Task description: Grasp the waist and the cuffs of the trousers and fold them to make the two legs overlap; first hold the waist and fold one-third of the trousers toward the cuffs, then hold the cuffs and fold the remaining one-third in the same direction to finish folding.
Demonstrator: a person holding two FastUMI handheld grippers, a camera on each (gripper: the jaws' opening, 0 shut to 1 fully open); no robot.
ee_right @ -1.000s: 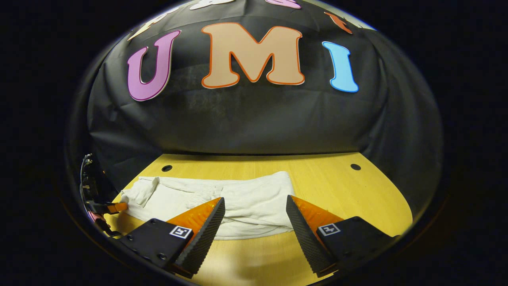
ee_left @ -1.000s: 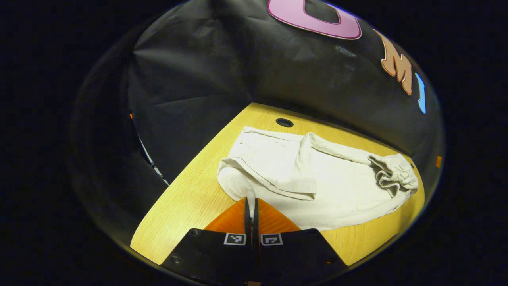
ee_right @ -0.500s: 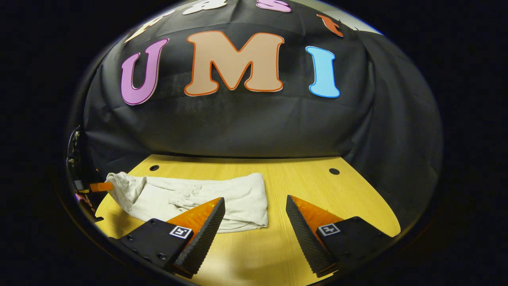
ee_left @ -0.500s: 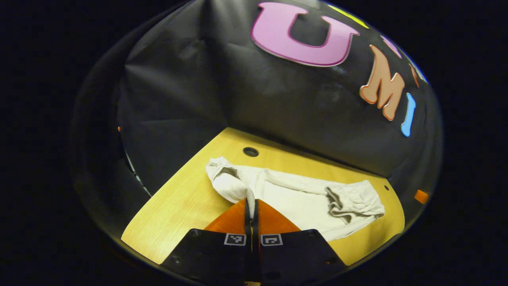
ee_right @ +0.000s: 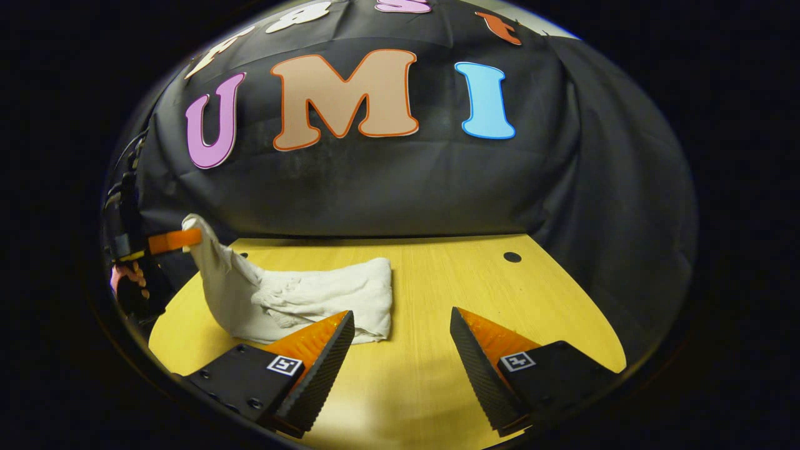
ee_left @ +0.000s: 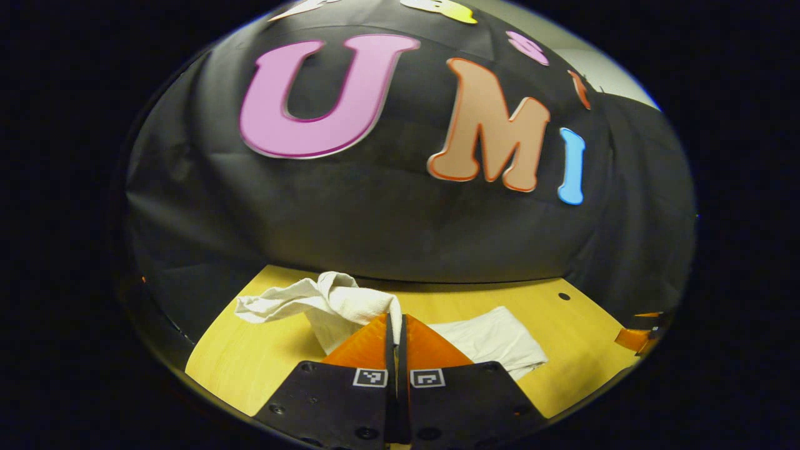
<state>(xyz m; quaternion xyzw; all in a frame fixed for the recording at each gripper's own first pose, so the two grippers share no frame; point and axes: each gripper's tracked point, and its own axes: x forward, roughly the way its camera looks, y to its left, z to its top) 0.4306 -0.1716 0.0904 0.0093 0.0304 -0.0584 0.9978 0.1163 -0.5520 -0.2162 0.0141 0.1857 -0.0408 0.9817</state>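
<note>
trousers (ee_right: 300, 294): off-white, plain, no print. counter (ee_right: 437, 281): yellow wood, fine straight grain, small black round holes. booth wall: black cloth. left gripper (ee_left: 395, 322) and right gripper (ee_right: 400, 331): black bodies, each with small black-and-white square markers.

No readable text, brand, number or label on anything here. The only markings are small square black-and-white fiducial tags, one on each finger body of the left gripper (ee_left: 395, 319) and of the right gripper (ee_right: 400, 319); they're coded patterns, not characters. Trousers (ee_right: 300, 297) and worktop (ee_right: 437, 375) are unmarked
</note>
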